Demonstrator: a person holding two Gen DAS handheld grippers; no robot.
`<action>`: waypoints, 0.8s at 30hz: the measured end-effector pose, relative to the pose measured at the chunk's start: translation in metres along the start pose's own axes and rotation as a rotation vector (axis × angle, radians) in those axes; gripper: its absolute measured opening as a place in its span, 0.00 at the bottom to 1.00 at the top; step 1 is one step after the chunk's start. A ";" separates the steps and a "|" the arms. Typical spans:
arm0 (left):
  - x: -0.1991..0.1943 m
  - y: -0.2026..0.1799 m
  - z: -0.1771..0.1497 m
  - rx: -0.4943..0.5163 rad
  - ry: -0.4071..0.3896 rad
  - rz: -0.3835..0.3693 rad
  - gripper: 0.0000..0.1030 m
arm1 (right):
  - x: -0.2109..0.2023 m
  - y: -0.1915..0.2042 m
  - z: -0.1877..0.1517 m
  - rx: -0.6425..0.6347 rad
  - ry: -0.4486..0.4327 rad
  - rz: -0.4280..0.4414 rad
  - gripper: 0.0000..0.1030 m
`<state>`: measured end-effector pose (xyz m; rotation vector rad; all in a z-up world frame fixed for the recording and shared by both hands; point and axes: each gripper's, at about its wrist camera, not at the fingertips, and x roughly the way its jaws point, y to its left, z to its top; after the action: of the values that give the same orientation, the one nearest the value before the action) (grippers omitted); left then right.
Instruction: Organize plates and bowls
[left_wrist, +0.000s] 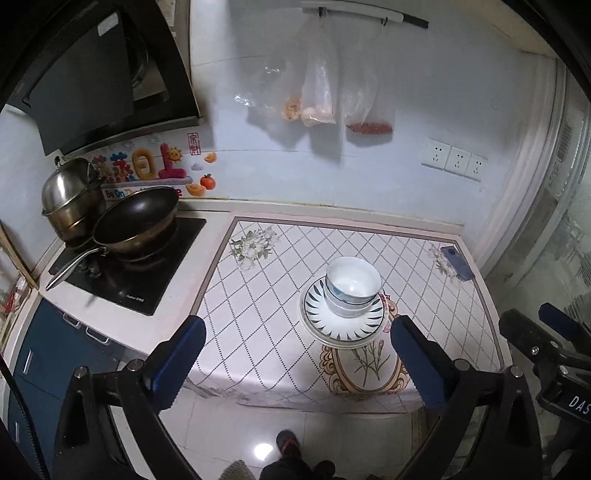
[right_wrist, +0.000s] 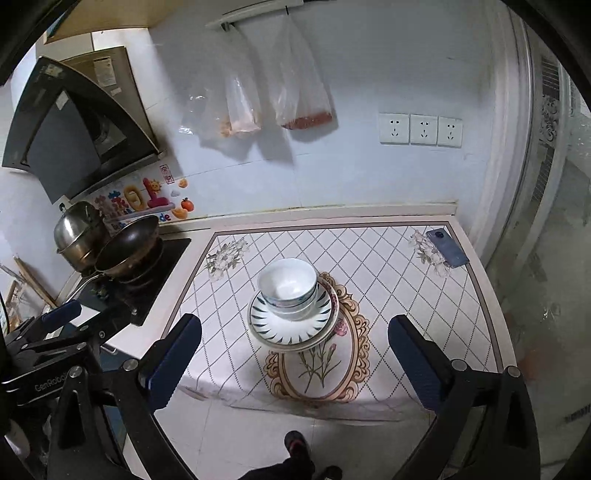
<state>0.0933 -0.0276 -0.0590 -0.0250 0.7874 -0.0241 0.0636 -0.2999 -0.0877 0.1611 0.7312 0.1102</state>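
Surroundings: counter covered by a diamond-grid tablecloth (left_wrist: 258, 306) with a floral oval medallion near the front edge. A blue phone (left_wrist: 457, 263) lies flat at the far right corner of the cloth, well apart from the dishes. To the left, a black cooktop (left_wrist: 147, 280) carries a dark wok (left_wrist: 138, 219), its long handle pointing toward the counter front, and a lidded steel pot (left_wrist: 70, 195) just behind it, touching or nearly touching the wok rim. Range hood (left_wrist: 96, 74) above. Clear plastic bags (left_wrist: 321, 92) hang from a wall rail; three wall sockets (left_wrist: 456, 158) to the right. Nothing stands between either gripper and the dishes.

Grippers: left gripper (left_wrist: 297, 360) jaws wide apart, empty, held above the front edge of the counter, touching nothing. Right gripper (right_wrist: 295, 354) likewise spread wide, empty, in the air in front of the stack. Each shows at the edge of the other's view.

Containers: stack of plates (right_wrist: 291, 326) sits mid-cloth, partly over the top of the medallion; top plate has dark radial leaf marks on the rim. Nested bowls (right_wrist: 288, 286) stand upright on the plates, toward the stack's far side. Top bowl interior white, empty. Exact bowl and plate count unclear
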 end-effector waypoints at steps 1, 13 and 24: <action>-0.005 0.001 -0.002 0.002 -0.008 0.008 1.00 | -0.005 0.002 -0.001 -0.005 -0.005 -0.002 1.00; -0.039 0.011 -0.006 0.045 -0.064 0.002 1.00 | -0.049 0.031 0.000 -0.026 -0.099 -0.053 1.00; -0.052 0.019 -0.005 0.048 -0.098 0.006 1.00 | -0.063 0.038 0.000 -0.026 -0.131 -0.071 1.00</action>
<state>0.0532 -0.0075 -0.0266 0.0213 0.6885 -0.0361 0.0149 -0.2725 -0.0393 0.1162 0.6035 0.0406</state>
